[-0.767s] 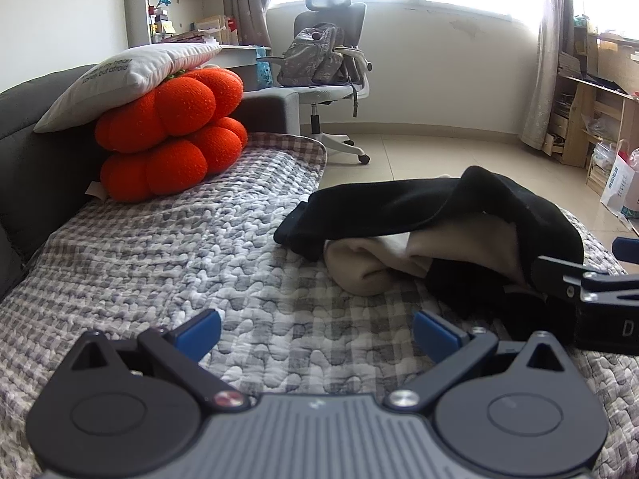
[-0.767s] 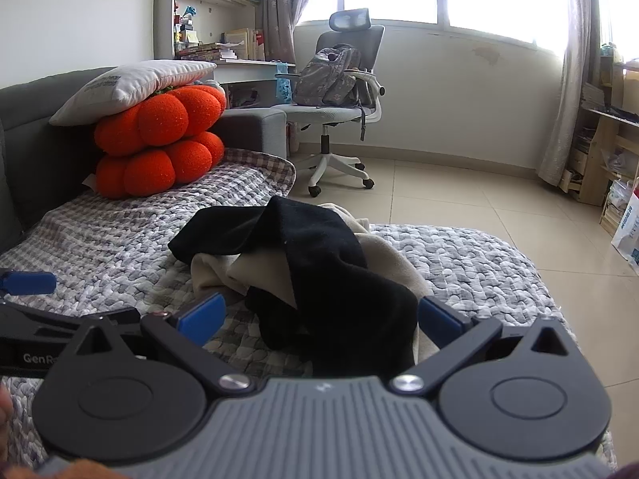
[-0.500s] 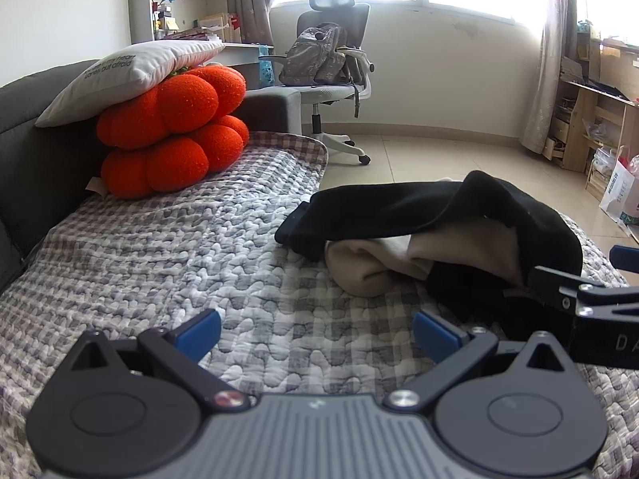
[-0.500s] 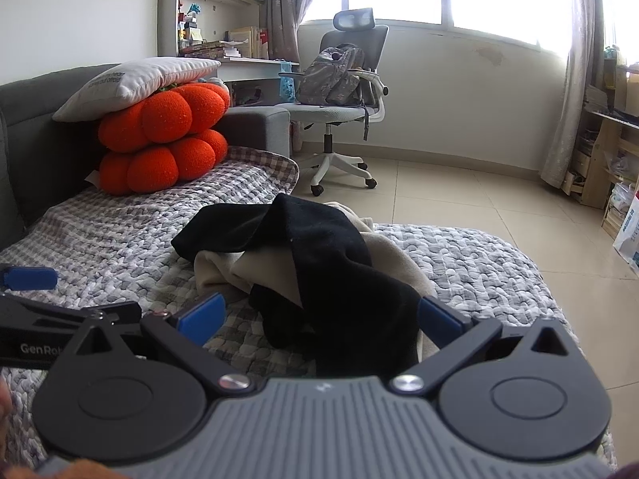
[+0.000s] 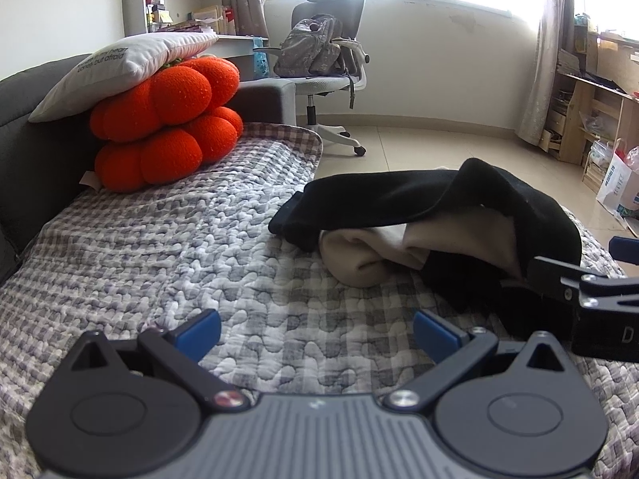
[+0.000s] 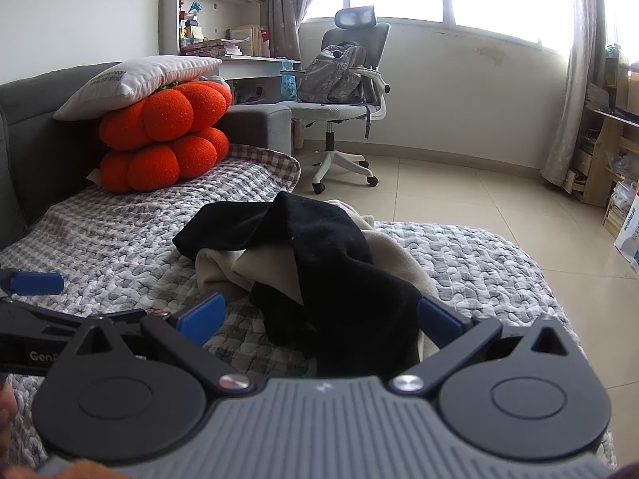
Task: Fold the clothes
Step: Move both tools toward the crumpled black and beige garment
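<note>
A crumpled black garment [image 5: 403, 199] [image 6: 335, 255] lies heaped over a beige garment [image 5: 359, 255] [image 6: 223, 267] on the grey checked blanket [image 5: 179, 247] [image 6: 120, 235]. My left gripper [image 5: 317, 333] stands open above bare blanket, short and left of the heap, nothing between its blue pads. My right gripper [image 6: 319, 315] is open too, its jaws wide on either side of the near end of the black cloth without pressing on it. The right gripper's finger [image 5: 575, 283] shows at the right edge of the left wrist view.
Orange plush cushions [image 5: 163, 127] [image 6: 163, 135] with a white pillow [image 5: 120, 68] on top sit against the grey sofa back [image 5: 24, 151]. An office chair [image 5: 323, 60] [image 6: 343, 88] with a backpack stands on the tiled floor beyond. Shelves [image 5: 591, 111] line the right wall.
Both views have shifted only slightly; the cushions and the chair sit a little further right in the frames. The garments lie as before and both grippers stay open.
</note>
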Tool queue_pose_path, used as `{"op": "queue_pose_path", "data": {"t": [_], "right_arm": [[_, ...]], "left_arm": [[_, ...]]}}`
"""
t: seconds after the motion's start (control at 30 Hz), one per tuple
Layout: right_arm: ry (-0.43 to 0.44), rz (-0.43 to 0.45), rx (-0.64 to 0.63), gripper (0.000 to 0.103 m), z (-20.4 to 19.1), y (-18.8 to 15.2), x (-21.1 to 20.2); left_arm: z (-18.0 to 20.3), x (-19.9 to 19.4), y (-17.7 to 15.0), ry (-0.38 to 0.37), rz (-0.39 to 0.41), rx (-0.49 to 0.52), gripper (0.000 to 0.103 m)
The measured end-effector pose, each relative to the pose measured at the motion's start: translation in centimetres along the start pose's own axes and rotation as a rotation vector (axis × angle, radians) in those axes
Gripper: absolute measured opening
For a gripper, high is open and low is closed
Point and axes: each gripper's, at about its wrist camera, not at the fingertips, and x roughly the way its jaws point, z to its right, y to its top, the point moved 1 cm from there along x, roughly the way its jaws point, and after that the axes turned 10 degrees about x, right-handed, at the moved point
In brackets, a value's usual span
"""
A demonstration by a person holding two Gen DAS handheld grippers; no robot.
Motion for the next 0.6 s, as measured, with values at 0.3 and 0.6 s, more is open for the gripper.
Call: {"op": "queue_pose_path", "data": {"t": [0.3,0.6], "right_arm": [[-0.002,-0.010,-0.006,0.103,-0.05,0.00,0.17],[-0.007,-0.023,-0.004,0.103,0.00,-0.07,0.37]], "left_arm": [[0.02,-0.05,-0.01,0.018,-0.001,0.001,0.103],[-0.07,-0.13,0.04,0.022,-0.005,-0.002,0.103]]}}
